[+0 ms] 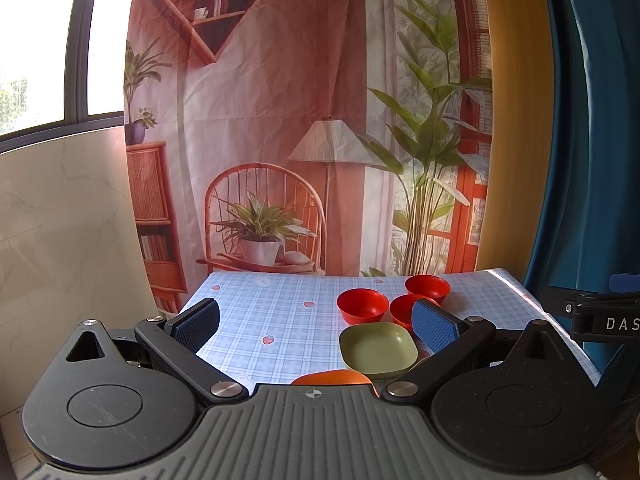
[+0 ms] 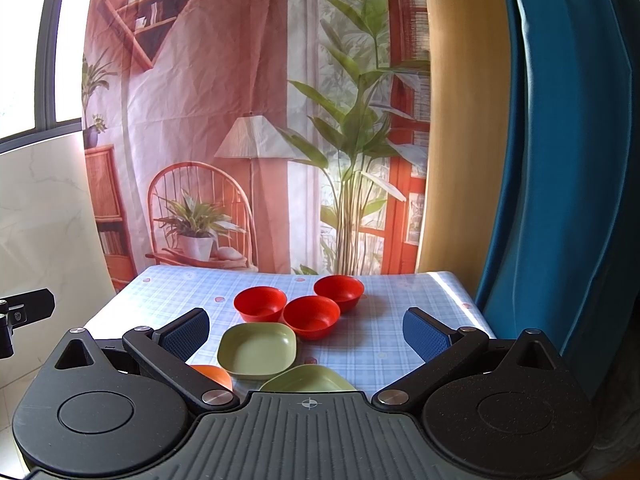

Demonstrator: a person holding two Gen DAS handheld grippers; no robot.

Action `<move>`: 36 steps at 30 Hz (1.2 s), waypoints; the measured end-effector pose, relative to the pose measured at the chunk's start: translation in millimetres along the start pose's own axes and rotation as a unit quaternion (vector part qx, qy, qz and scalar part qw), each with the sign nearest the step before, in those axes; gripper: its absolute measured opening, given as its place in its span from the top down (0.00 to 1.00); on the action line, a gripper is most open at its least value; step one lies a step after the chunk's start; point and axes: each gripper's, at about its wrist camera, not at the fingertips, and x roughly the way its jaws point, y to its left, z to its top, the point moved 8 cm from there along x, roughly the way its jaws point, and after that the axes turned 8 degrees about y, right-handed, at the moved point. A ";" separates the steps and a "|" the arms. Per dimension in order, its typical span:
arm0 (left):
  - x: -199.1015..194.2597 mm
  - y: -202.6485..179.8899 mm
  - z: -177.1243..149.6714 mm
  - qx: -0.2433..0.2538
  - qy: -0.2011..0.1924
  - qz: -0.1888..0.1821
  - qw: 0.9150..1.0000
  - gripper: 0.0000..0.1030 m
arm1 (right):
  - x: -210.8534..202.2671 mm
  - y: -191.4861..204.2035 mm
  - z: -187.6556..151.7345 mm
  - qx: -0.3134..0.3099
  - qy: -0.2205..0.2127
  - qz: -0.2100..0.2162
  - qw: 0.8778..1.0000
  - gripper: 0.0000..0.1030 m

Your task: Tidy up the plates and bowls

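Left gripper [image 1: 316, 322]: matte black body, two round housings with flat circular caps, triangular cut-outs above each. Ribbed grey centre plate marked with a small white crosshair. Black link arms pinned by silver screws, ending in fingers [image 1: 434, 324] faced with blue, finely dotted pads. Faint scratches on the left cap.

Right gripper [image 2: 306, 330]: same build, black housings, grey ribbed plate with crosshair, silver pivot screws, blue textured fingers [image 2: 426, 336]. Seen from the left wrist view, its black side piece carries white letters "DAS", a small screw and a blue part above
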 end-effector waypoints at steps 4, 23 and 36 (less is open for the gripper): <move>0.0 0.0 -0.1 0.000 0.000 0.000 1.000 0.00 | -0.1 0.1 0.1 0.000 0.000 0.000 1.000 0.00; 5.1 -1.6 -5.5 -0.003 0.006 -0.013 1.000 0.00 | -0.8 -2.1 1.4 0.006 -0.003 0.007 1.000 0.00; 76.2 22.8 -19.8 -0.042 0.028 0.021 0.999 0.00 | 63.3 -3.1 -8.5 0.000 -0.030 0.059 0.998 0.00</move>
